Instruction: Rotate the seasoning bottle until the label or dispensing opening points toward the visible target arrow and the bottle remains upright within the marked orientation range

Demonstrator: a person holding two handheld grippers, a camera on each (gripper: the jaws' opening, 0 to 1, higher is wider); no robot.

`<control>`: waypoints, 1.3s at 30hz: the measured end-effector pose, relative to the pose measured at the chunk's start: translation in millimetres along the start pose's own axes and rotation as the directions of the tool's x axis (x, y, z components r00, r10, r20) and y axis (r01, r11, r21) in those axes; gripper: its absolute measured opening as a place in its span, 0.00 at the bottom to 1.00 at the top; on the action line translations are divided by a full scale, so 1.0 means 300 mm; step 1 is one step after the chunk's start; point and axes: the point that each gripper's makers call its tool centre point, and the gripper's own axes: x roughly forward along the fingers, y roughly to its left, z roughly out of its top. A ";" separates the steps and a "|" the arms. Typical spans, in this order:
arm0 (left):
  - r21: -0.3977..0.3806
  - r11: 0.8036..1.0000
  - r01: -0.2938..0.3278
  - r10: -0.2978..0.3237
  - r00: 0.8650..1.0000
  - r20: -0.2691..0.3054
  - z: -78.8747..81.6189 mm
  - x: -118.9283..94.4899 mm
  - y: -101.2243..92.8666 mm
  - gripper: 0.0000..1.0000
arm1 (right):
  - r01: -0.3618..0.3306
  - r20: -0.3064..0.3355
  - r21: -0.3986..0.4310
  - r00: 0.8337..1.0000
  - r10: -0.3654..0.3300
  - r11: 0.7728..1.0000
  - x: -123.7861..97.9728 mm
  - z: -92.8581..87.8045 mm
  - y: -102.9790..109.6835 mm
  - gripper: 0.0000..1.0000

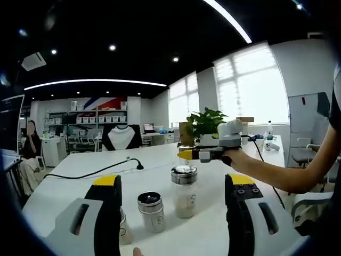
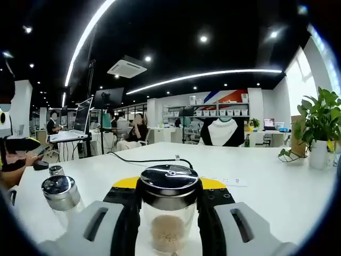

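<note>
Seasoning bottle (image 2: 169, 210) at lower centre of right gripper view is clamped by right gripper (image 2: 169, 213), upright on white table (image 2: 266, 181). Left gripper (image 1: 173, 210) is held apart, empty. Bottle should be twisted slowly, kept vertical; no arrow seen.

I'm working in an open-plan office: a long white table (image 2: 277, 186), people seated at desks with monitors (image 2: 84, 114), shelves of white boxes (image 2: 218, 112) along the back wall, a ceiling air conditioner (image 2: 127, 67), strip lights, big windows (image 1: 250, 85) and a potted plant (image 1: 205, 125).
</note>
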 end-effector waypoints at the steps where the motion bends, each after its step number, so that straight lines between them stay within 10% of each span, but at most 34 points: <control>1: -0.006 1.000 0.004 -0.004 1.000 0.003 -0.002 -0.006 -0.010 0.84 | 0.000 0.000 -0.001 1.000 0.000 1.000 -0.008 -0.002 0.004 0.38; 39: 0.001 0.997 0.077 -0.077 0.997 0.013 -0.082 -0.169 -0.234 0.82 | -0.079 0.013 -0.028 0.997 0.079 0.997 -0.297 -0.045 0.212 0.38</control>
